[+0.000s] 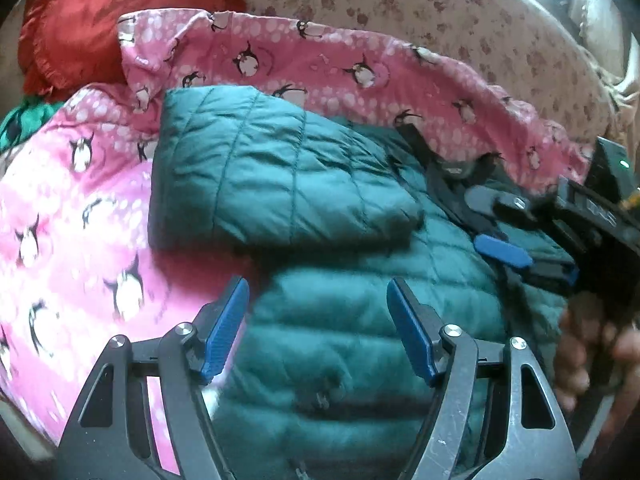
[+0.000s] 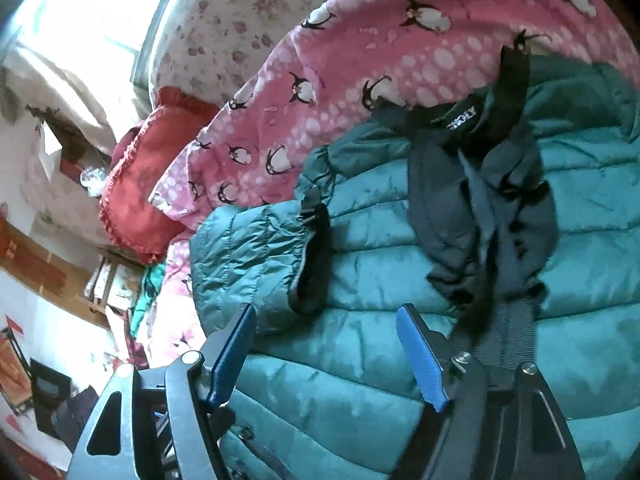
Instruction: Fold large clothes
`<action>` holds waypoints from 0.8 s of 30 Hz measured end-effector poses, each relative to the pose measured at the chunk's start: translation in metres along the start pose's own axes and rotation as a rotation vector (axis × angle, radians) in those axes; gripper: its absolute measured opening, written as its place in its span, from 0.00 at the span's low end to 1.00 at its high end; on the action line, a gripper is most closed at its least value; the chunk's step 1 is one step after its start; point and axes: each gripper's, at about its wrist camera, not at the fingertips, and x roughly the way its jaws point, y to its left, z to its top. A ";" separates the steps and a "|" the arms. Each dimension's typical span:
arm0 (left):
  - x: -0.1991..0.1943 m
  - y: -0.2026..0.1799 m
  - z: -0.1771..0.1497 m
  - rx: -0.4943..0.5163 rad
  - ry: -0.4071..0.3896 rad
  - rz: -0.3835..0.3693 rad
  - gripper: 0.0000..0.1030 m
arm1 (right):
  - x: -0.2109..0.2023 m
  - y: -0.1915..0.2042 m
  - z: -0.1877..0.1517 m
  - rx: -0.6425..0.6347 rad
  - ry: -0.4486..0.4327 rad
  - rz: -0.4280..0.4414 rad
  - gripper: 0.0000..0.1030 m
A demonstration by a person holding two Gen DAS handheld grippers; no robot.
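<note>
While both grippers gape empty, teal jacket (image 1: pixel 360 320) lies sleeve-folded.

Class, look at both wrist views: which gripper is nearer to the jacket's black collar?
Right. The right gripper hovers open just by the black collar, over the teal jacket. The left gripper sits open farther down the jacket's body, away from the collar.

The teal quilted jacket (image 1: pixel 360 320) runs off the lower edge below both grippers, so its hem goes unseen. Just right of the jacket, a hand (image 1: pixel 588 352) is blurred and cut by the frame. The jacket's collar label (image 2: pixel 460 118) is unreadable.
</note>
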 end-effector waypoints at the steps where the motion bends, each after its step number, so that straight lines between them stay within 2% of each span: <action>1: 0.004 0.003 0.007 -0.011 0.000 0.003 0.70 | 0.002 0.001 0.000 0.002 0.002 0.010 0.68; 6: 0.022 0.016 0.032 -0.039 0.014 0.042 0.70 | 0.014 -0.002 0.006 0.053 0.023 0.077 0.68; 12: 0.030 0.033 0.038 -0.070 0.023 0.060 0.70 | 0.041 0.000 0.017 0.060 0.058 0.099 0.68; 18: 0.028 0.052 0.036 -0.107 0.026 0.086 0.70 | 0.083 0.015 0.027 0.023 0.137 0.110 0.68; 19: 0.027 0.055 0.036 -0.118 0.025 0.086 0.70 | 0.089 0.016 0.028 0.022 0.142 0.111 0.65; 20: 0.026 0.057 0.035 -0.124 0.023 0.087 0.70 | 0.097 0.018 0.028 0.021 0.148 0.115 0.57; 21: 0.025 0.060 0.034 -0.129 0.021 0.094 0.70 | 0.103 0.018 0.029 0.022 0.157 0.113 0.53; 23: 0.025 0.065 0.035 -0.137 0.020 0.105 0.70 | 0.115 0.017 0.028 0.044 0.179 0.111 0.29; 24: 0.024 0.068 0.036 -0.147 0.020 0.105 0.70 | 0.115 0.016 0.026 0.051 0.173 0.109 0.24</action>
